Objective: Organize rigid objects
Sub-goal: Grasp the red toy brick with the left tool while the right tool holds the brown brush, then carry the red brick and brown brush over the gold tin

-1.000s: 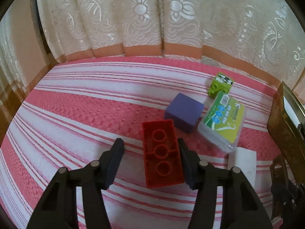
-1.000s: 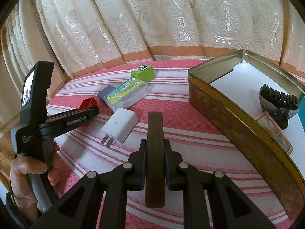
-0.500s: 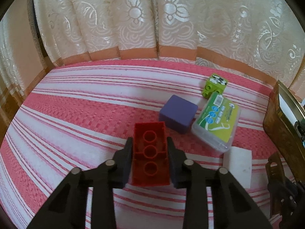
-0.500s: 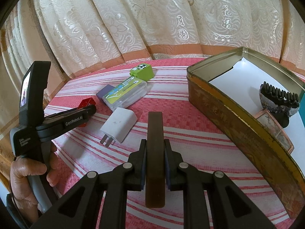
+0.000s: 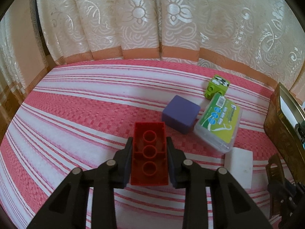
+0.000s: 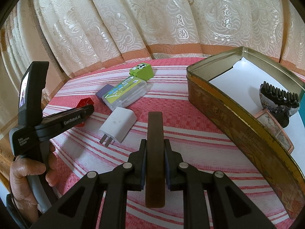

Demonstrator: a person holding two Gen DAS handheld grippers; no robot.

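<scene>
Against the earlier frames: left claw (image 5: 149,148) had just been closing, jaws swung in from wide apart onto the long sides of the red building block (image 5: 149,153); now clamped on it, pads pressed flat against both walls. Right claw (image 6: 154,156) unchanged, closed tight on the brown flat bar (image 6: 154,152), same pose, same place.

Largest first. Pink-and-white striped worktop (image 5: 76,114), backed along its far edge by a cream patterned curtain (image 5: 143,19) with an orange band. Open gold tin box (image 6: 238,118) along the right side, white-lined, with a black toothed hair clip (image 6: 278,99) and a small framed card (image 6: 274,127) inside. Clear floss-pick case (image 5: 219,122) with a green label, just beside the purple cube (image 5: 180,117). White plug adapter (image 5: 239,167) near the case, prongs seen toward the right claw. Green toy block (image 5: 217,86) farthest back, touching or nearly touching the case.

Red block lay studs-down, hollow underside up, between the left claw's jaws, its far end poking out past the tips toward the purple cube, close but apart. Brown bar stood on edge, projecting well beyond the right claw's tips.

Wide bare cloth to the left of the red block; crowded to its right. Clear strip between adapter and tin wall. Person's left hand (image 6: 28,173) on the left handle at the worktop's near-left edge.
</scene>
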